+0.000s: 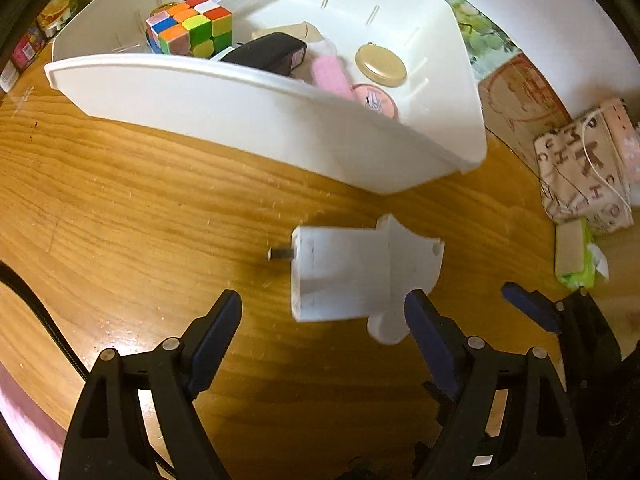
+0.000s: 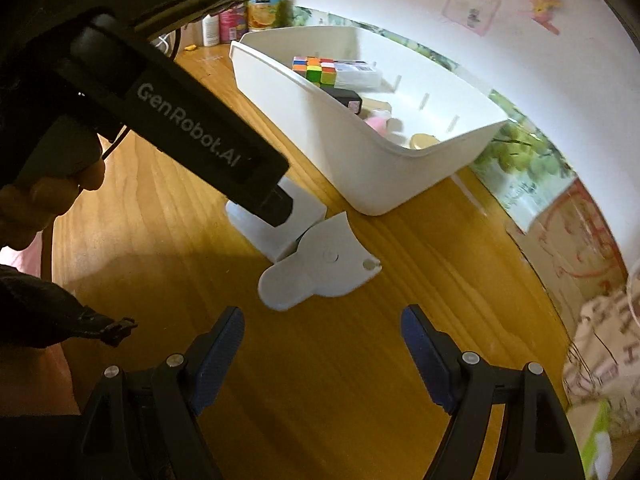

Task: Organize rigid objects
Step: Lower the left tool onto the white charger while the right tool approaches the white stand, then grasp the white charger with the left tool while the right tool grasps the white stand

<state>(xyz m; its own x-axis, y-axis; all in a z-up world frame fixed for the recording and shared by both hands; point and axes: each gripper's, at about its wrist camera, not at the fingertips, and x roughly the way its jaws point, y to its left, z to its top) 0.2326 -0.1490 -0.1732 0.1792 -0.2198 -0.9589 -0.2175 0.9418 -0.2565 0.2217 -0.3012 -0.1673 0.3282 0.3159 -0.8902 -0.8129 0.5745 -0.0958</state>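
Bare wooden table (image 1: 120, 200) is lying open around the white plastic piece (image 1: 352, 276), with the white bin (image 1: 248, 120) sitting at its twelve o'clock. Left gripper (image 1: 324, 316) and right gripper (image 2: 322, 330) are both hanging released, gripping nothing; the blocky piece, with a metal pin at nine o'clock and a flat flange, is lying just beyond the left fingertips.

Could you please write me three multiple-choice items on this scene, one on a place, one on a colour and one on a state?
1. Where does the white plastic part lie?
A. inside the bin
B. on the wooden table, in front of the bin
C. on the patterned bag

2. What colour is the round lid in the white bin?
A. gold
B. blue
C. black

3. How do the left gripper and its fingers stand?
A. shut on the cube
B. shut on the part
C. open, gripping nothing

Answers: 1 B, it rests on the wooden table outside the bin wall. 2 A, the disc looks gold. 3 C, a wide gap separates the fingers.
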